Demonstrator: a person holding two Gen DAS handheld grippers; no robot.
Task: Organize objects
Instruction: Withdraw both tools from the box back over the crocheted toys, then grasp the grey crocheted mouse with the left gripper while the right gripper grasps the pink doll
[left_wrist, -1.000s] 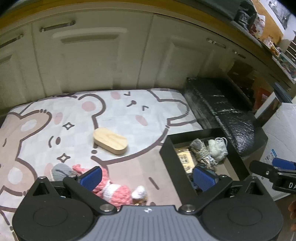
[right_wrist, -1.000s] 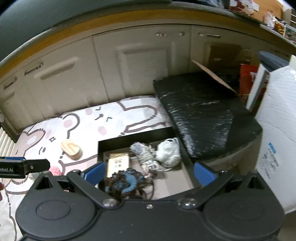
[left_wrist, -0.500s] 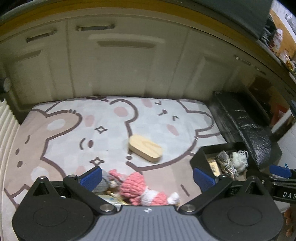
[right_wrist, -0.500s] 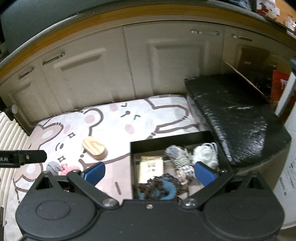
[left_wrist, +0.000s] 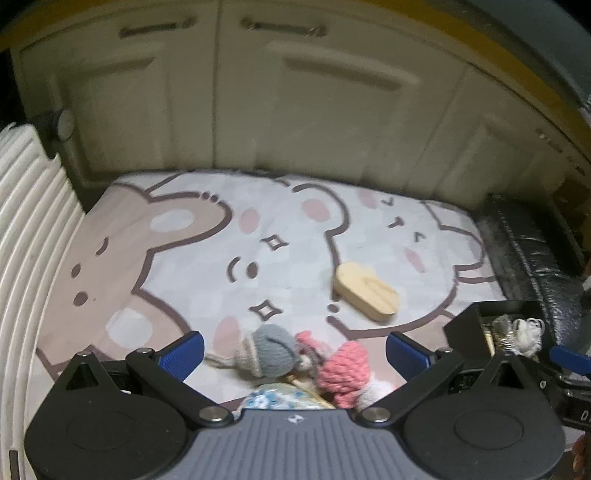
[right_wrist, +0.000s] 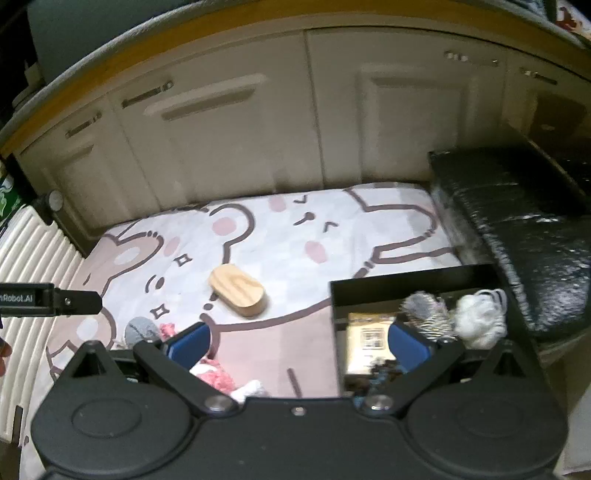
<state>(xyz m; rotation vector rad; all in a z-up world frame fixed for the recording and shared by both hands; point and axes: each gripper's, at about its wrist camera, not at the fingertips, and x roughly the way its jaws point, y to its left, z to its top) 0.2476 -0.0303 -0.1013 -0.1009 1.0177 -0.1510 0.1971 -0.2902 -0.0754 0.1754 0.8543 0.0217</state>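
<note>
On the bear mat (left_wrist: 184, 258), both spread grippers (left_wrist: 295, 349) (right_wrist: 299, 341) half-hide blurred knitted toys (left_wrist: 271, 350).

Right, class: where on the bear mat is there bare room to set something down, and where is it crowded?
Bare mat runs from the radiator to the wooden block, and between the block and the cabinets. It is crowded at the near edge, where the knitted toys cluster, and inside the black box, which is packed with items.
</note>
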